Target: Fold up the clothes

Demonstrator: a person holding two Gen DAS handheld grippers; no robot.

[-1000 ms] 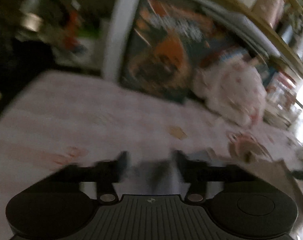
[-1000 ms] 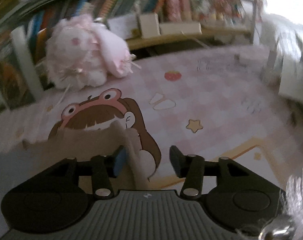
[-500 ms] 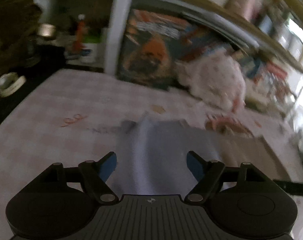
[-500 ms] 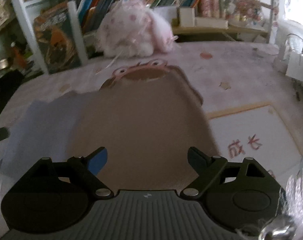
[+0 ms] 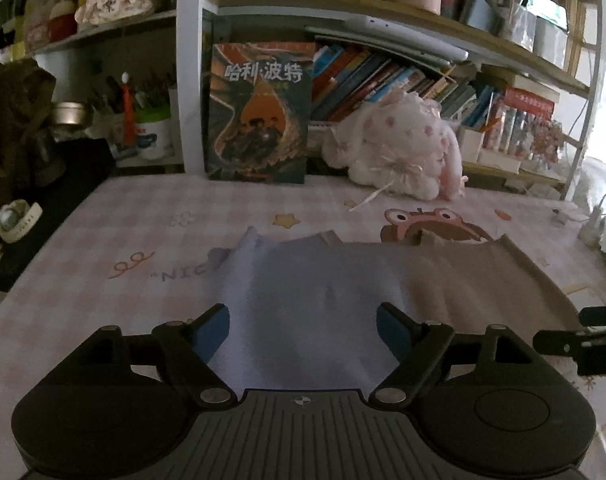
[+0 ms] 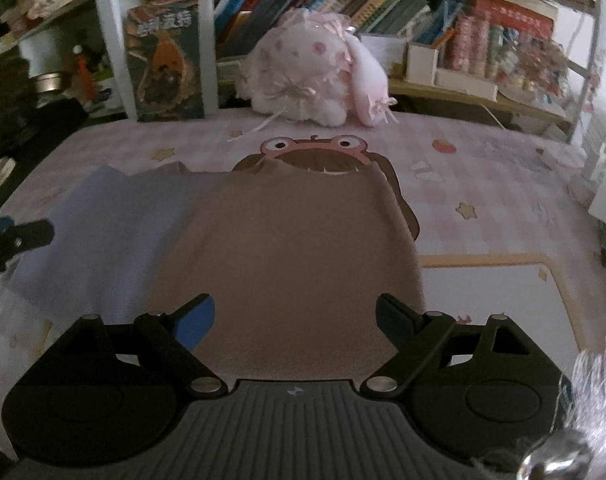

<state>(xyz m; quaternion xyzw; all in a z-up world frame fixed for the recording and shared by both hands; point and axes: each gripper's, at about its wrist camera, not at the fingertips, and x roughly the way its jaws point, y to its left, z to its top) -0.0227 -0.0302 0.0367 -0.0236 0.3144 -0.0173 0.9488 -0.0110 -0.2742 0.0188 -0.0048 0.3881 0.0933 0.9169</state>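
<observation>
**Now both jaws apart over the spread cloth**

Left gripper has just been opening; its jaws stand wide, touching nothing, with the lavender garment flat on the bench beyond them. Right gripper likewise gapes, the tan garment lying ahead, overlapping the lavender one.

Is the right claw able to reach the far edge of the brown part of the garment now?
Probably yes. The right claw is open, holds nothing, and hovers over the near end of the brown part. Nothing lies on the cloth up to its far edge; the plush toy sits further back.
</observation>
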